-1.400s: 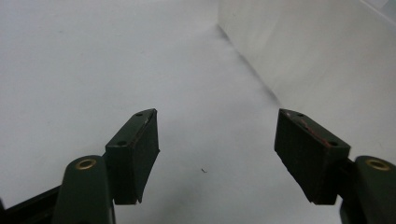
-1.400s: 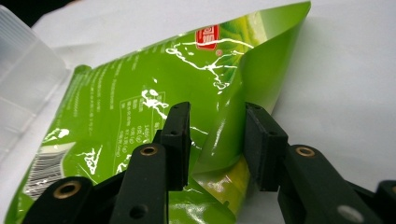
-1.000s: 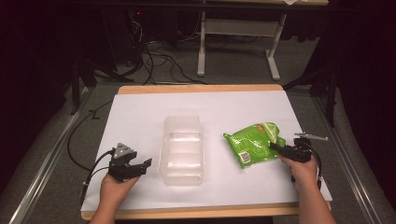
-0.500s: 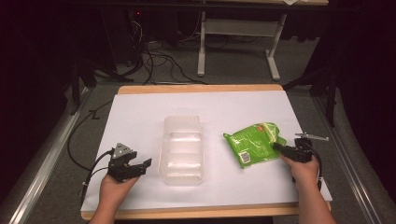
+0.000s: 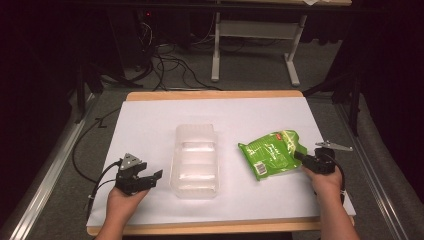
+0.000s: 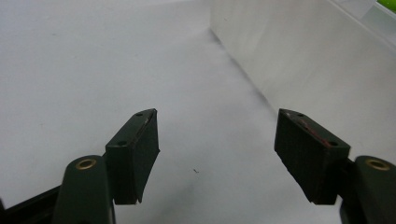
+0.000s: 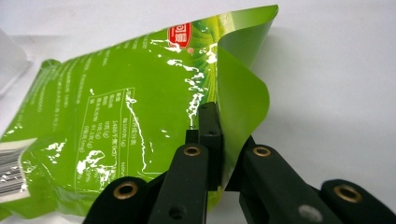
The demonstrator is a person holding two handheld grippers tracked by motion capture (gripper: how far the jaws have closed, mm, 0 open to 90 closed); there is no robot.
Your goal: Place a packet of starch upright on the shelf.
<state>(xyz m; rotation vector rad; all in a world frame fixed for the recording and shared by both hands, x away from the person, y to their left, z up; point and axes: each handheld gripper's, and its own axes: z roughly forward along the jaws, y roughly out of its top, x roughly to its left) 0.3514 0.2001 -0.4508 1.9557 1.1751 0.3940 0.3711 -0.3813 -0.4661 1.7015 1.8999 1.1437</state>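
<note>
Green bag (image 5: 270,152) pinched at its edge by right gripper (image 5: 301,157), apparently not yet lifted toward clear container (image 5: 195,160); left gripper (image 5: 150,177) agape, idle.

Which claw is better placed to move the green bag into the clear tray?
Right. The right claw is already shut on the green bag edge; the left claw is open beside the clear tray.
</note>
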